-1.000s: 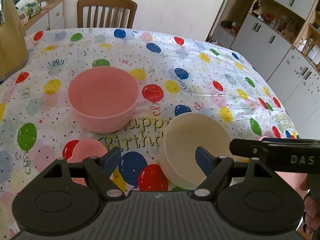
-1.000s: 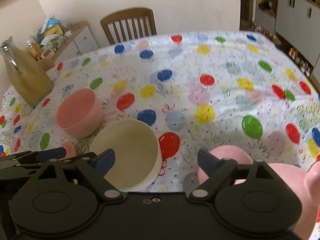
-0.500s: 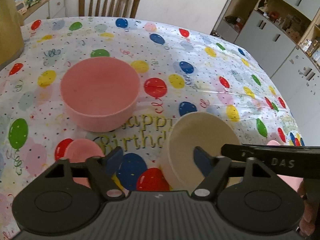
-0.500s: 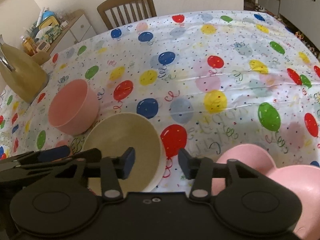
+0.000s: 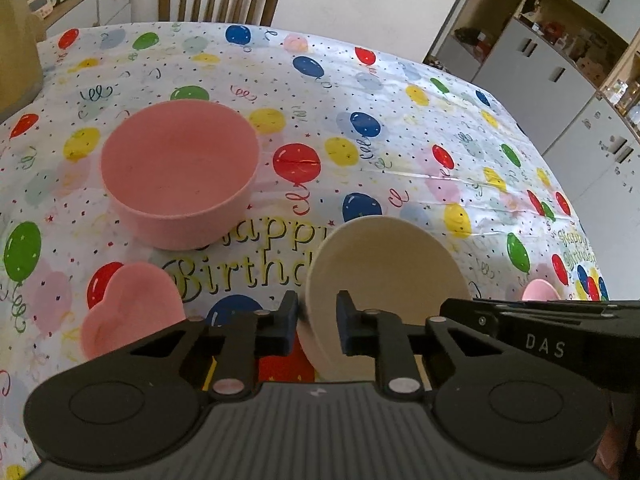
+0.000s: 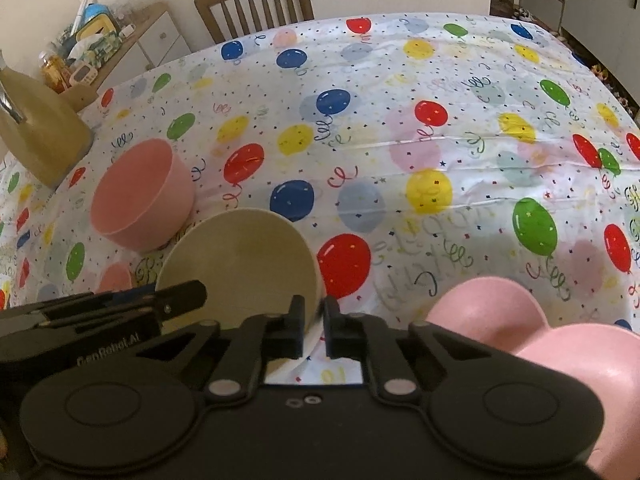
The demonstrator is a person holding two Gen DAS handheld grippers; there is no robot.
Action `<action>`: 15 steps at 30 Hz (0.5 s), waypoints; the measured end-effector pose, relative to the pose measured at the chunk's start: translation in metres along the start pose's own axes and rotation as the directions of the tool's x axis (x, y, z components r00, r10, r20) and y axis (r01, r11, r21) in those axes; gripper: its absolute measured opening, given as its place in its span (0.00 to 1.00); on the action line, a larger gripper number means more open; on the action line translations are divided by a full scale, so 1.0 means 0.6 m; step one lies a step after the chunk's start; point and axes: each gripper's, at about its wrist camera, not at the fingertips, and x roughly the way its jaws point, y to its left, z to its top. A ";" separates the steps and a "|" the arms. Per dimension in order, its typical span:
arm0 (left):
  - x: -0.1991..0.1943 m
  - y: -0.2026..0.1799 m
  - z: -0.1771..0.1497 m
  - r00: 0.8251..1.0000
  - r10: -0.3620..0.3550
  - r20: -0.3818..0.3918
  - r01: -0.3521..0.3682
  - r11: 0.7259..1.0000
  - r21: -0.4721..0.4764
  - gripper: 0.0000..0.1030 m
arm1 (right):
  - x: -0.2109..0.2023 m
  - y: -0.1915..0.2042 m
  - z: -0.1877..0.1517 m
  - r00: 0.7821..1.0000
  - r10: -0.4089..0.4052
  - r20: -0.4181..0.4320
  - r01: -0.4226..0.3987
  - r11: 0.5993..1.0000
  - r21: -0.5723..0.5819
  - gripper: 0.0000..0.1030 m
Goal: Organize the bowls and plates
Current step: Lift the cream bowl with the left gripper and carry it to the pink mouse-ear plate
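Left wrist view: the cream bowl (image 5: 386,268) on the worktop (image 5: 400,92) is pinched at opposite rims by the left hand-held gripper (image 5: 317,322) and right hand-held gripper (image 6: 316,326); it is judged light, rigid, smooth

The table (image 5: 400,92) was covered by a white birthday cloth (image 6: 400,92) printed with coloured balloons. A deep pink bowl (image 5: 178,172) stood upright toward the left edge, with a cream bowl (image 5: 384,276) near it toward the near edge. A pink heart-shaped dish (image 5: 128,312) lay by the near-left part, another pink heart dish (image 6: 532,336) by the near-right. A yellowish pitcher (image 6: 40,136) stood at the far-left corner.
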 end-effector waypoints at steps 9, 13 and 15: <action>-0.033 -0.011 -0.021 1.000 0.013 -0.020 -0.014 0.999 -0.029 0.18 | -0.030 0.006 -0.021 1.000 -0.003 -0.019 0.002 1.000 -0.022 0.08; -0.055 -0.015 -0.039 0.999 0.014 -0.032 -0.015 0.999 -0.037 0.18 | -0.052 0.006 -0.040 0.999 0.016 -0.036 -0.017 0.999 -0.033 0.08; -0.064 -0.019 -0.050 0.999 0.015 -0.035 -0.016 0.999 -0.037 0.18 | -0.062 0.006 -0.052 0.999 0.022 -0.047 -0.024 0.999 -0.037 0.09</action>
